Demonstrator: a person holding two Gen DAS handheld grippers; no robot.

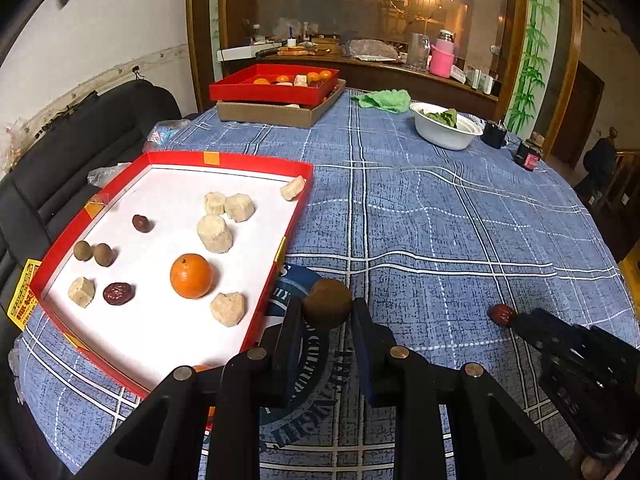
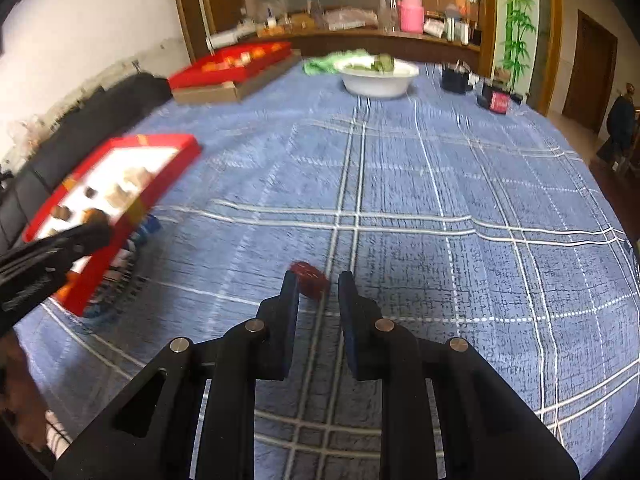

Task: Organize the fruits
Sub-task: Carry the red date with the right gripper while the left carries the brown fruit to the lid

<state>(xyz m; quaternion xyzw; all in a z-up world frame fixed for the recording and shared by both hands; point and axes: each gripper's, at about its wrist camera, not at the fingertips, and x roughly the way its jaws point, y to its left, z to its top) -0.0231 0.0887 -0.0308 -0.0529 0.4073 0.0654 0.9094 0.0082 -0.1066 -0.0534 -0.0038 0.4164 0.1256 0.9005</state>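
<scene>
Left tongs clamp a brown fruit beside the red tray; right tongs pinch a date (blurred).

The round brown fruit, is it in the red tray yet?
Not yet. The round brown fruit is pinched in the left gripper, outside the white-lined red tray, above the blue checked tablecloth.
</scene>
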